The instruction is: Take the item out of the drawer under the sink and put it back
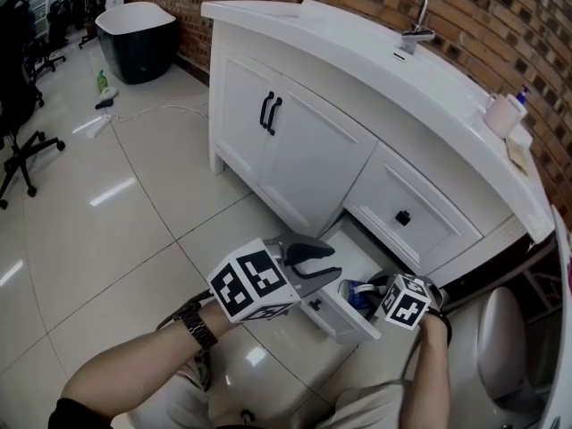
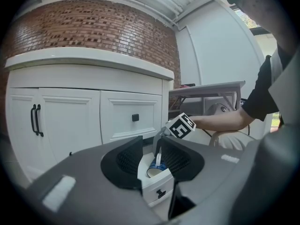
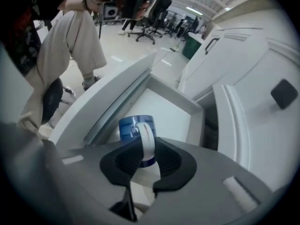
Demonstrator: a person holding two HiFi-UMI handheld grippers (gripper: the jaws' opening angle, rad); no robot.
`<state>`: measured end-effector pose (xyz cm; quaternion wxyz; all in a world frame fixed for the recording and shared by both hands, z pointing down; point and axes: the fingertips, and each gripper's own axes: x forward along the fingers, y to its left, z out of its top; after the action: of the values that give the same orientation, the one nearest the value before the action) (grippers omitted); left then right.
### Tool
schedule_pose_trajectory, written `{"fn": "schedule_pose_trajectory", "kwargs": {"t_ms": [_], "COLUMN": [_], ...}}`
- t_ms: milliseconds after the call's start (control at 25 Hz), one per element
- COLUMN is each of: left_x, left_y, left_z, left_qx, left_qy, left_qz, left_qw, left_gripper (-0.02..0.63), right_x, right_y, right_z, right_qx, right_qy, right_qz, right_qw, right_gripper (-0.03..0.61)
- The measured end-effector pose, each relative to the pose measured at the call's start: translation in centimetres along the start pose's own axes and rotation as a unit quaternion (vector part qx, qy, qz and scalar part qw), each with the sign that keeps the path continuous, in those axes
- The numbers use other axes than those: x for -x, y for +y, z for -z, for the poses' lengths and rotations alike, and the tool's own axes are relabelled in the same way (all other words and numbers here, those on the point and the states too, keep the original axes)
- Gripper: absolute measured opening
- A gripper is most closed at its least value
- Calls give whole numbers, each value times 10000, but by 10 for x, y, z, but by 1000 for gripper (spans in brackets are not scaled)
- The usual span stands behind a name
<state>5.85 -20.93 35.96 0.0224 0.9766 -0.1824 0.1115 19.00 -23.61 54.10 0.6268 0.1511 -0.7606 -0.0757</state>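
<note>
A: Entry one, the largest: white vanity cabinet [image 1: 304, 150] against a brick wall [image 1: 500, 25]. Only the head view gives us its top and the faucet [image 1: 411, 7].

B: Agreed. Entry two: bottom drawer [image 1: 332, 318], pulled out over the tiled floor [image 1: 116, 222]. We see its bare white inside only in the right gripper view.

A: Entry three: left gripper [image 2: 151, 146], jaws wide apart. Its own view shows the drawer's front corner beyond them, and the pads press on nothing.

B: Entry four: right gripper [image 3: 143, 150], reaching into the drawer. From the head view we get little more than its marker cube [image 1: 404, 299]. Its own view shows the jaws narrow, clamped on a handle.

A: Entry five: blue cup [image 3: 133, 125], inside the open drawer. The left gripper view places it close behind the drawer's front panel. The head view shows only a scrap of blue.

B: Entry six, the smallest: white handle [image 3: 146, 135] of the cup, upright between the right gripper's pads.
</note>
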Motion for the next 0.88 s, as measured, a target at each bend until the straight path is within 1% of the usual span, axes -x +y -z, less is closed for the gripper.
{"fn": "schedule_pose_trajectory", "kwargs": {"t_ms": [120,240,320,360,400,480,520,560,600,640,720,800,880], "left_x": [0,-2,-2,-2,-1,0,2,3,4,5,6,8,9], "left_y": [1,-1,-3,-3,-2,-1,0,1,1,1,1,1,1], "left_z": [0,-1,0,0,0,-1,-2,-3,-3,-4,-4,-5,-5], "left_qx": [19,14,0,-4,-4,5,12,19,24,29,30,23,22], "left_qy": [0,7,27,33,32,11,-5,-21,-36,-48,-61,-68,-83], "left_qz": [-17,7,19,18,10,-16,-27,-37,-44,-51,-63,-76,-90], "left_qw": [10000,10000,10000,10000,10000,10000,10000,10000,10000,10000,10000,9999,9999], "left_gripper": [143,141,141,141,141,141,141,141,141,141,141,140,140], "right_x": [0,-2,-4,-5,-6,-7,-7,-6,-5,-3,-4,-11,-18], "right_y": [20,32,33,31,28,20,15,9,2,-7,-27,-47,-61], "right_z": [0,-4,-7,-10,-13,-21,-24,-27,-30,-33,-37,-33,-27], "right_qx": [594,1016,1206,1198,1063,430,3,-461,-922,-1339,-1991,-2550,-3041], "right_qy": [706,1072,1193,1134,958,348,-26,-424,-827,-1207,-1803,-2136,-2307], "right_qz": [-343,-507,-474,-432,-401,-435,-490,-538,-554,-523,-281,92,355], "right_qw": [9951,9877,9844,9854,9889,9975,9988,9966,9908,9822,9628,9430,9236], "right_gripper": [74,75,80,71,58,55,54,54,53,54,54,54,54]}}
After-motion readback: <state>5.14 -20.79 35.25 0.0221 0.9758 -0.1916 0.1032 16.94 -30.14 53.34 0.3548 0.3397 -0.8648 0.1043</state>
